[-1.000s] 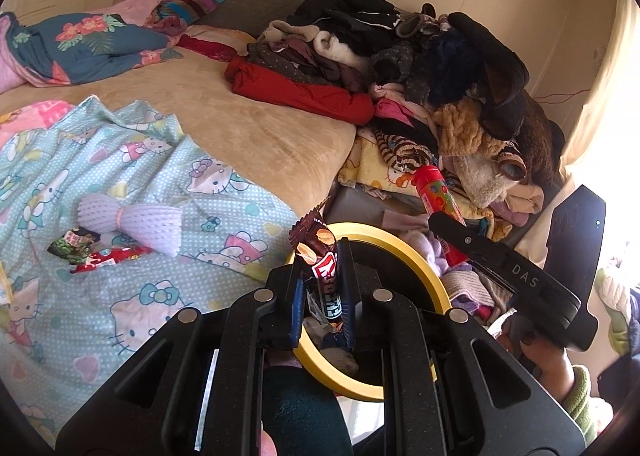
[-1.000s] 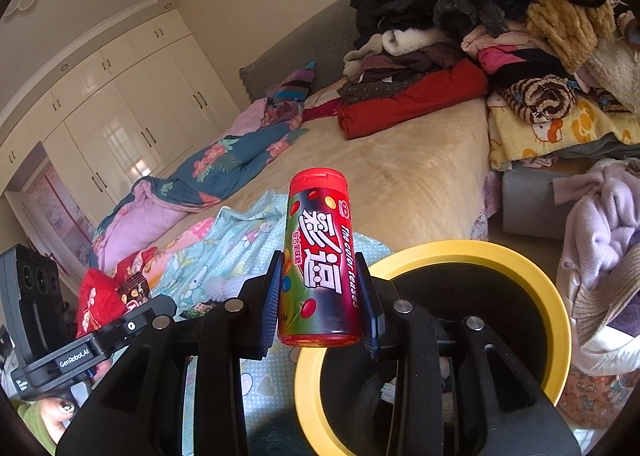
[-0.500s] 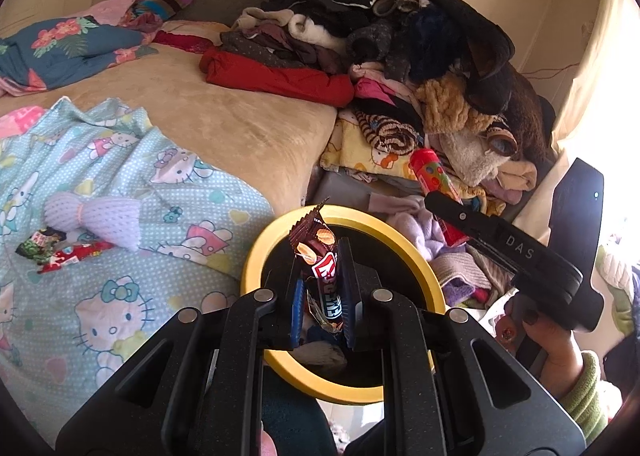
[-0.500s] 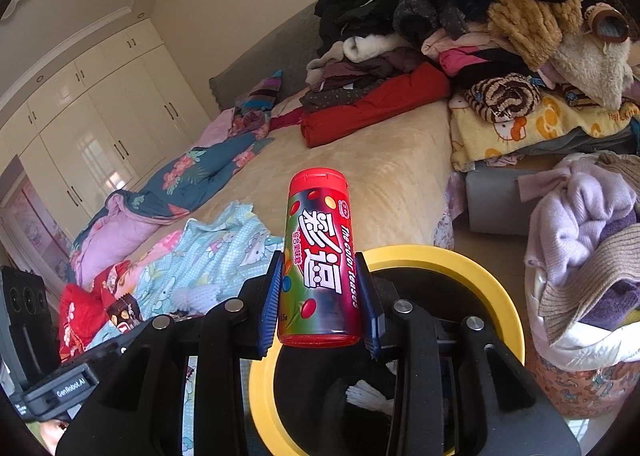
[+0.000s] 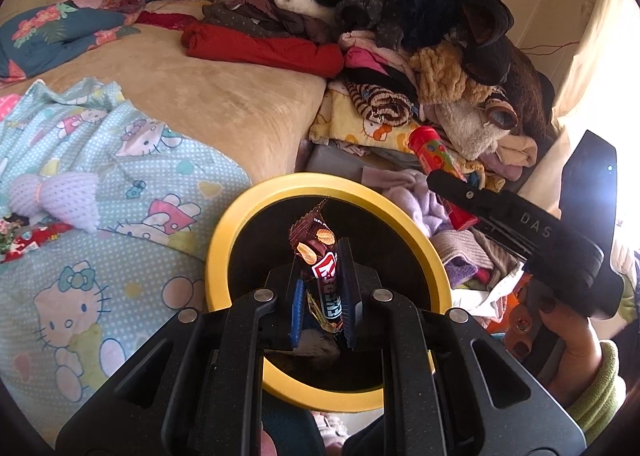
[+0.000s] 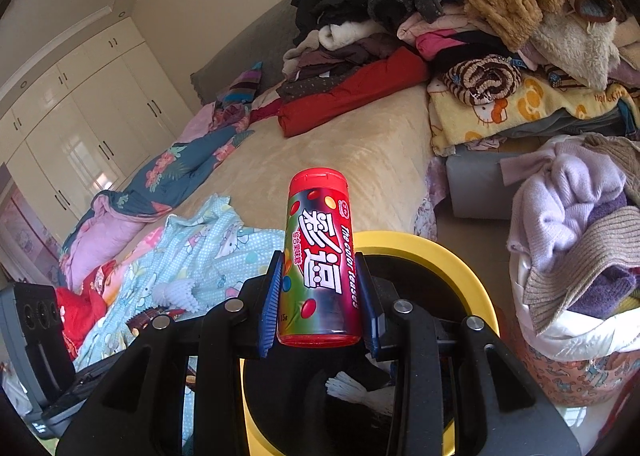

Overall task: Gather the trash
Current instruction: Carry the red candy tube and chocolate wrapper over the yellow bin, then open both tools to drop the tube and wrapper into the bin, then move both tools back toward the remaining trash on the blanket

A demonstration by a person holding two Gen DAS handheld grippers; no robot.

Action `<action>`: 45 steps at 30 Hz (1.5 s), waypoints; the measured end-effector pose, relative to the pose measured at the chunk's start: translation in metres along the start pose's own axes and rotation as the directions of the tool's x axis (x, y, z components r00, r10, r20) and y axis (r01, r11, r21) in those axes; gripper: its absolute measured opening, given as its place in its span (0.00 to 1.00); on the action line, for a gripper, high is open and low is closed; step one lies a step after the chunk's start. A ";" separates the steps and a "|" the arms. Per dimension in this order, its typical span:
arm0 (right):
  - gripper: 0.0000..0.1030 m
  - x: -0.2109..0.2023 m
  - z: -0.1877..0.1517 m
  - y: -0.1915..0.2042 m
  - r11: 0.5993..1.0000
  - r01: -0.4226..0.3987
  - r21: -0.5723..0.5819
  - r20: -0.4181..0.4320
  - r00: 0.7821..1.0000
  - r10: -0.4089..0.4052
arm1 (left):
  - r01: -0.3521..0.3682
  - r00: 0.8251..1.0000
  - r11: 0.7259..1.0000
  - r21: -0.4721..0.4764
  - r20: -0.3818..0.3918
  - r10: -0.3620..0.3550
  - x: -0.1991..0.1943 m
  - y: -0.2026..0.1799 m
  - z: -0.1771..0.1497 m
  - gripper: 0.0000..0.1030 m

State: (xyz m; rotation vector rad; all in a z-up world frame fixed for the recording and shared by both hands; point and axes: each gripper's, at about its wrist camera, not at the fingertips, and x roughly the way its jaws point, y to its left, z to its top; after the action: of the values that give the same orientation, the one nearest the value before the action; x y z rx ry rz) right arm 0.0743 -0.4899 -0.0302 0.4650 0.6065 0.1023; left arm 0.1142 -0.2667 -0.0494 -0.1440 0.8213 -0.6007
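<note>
My left gripper (image 5: 322, 288) is shut on a brown candy bar wrapper (image 5: 320, 256) and holds it over the mouth of the yellow-rimmed trash bin (image 5: 232, 224). My right gripper (image 6: 320, 296) is shut on a red candy tube (image 6: 318, 256), upright over the same bin (image 6: 472, 276). The tube also shows in the left wrist view (image 5: 436, 160), at the bin's right side. White foam netting (image 6: 356, 392) lies inside the bin. More wrappers (image 5: 24, 236) and a purple foam net (image 5: 60, 196) lie on the Hello Kitty sheet (image 5: 80, 296).
The bed (image 5: 224, 96) carries a big pile of clothes (image 5: 400, 36) at its far right. A basket of knitwear (image 6: 580, 256) stands right of the bin. White wardrobes (image 6: 80, 116) line the far wall.
Both grippers moved right and forward, bringing the bin under them. The wrapper now sits over the bin's centre. Both grips unchanged.
</note>
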 end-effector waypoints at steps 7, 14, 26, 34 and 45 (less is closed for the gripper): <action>0.31 0.007 -0.002 -0.013 1.000 0.018 0.011 -0.025 1.000 -0.017 | 0.018 0.999 1.000 0.001 -0.034 -0.018 0.024 0.000 -0.004 0.09; 0.31 0.021 -0.008 -0.025 0.999 0.023 0.036 -0.079 0.997 -0.021 | 0.019 0.998 1.000 -0.001 -0.068 -0.019 0.047 0.003 -0.006 0.09; 0.61 0.029 -0.008 -0.026 0.999 0.001 0.043 -0.108 0.994 0.004 | -0.022 0.996 0.998 -0.057 -0.090 0.017 0.055 0.023 -0.015 0.53; 0.75 0.027 -0.007 -0.030 0.995 -0.021 0.096 -0.058 0.998 0.027 | -0.060 0.998 0.996 -0.073 0.000 0.060 0.027 0.038 -0.010 0.89; 0.81 0.023 -0.005 0.014 0.997 -0.061 -0.038 0.004 0.998 0.061 | -0.129 0.989 0.989 -0.071 0.062 0.134 0.000 0.051 -0.005 0.89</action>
State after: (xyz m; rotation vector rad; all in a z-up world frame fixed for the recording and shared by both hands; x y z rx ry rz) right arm 0.0912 -0.4705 -0.0395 0.4469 0.5848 0.1705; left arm 0.1335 -0.2240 -0.0699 -0.1688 0.7797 -0.4421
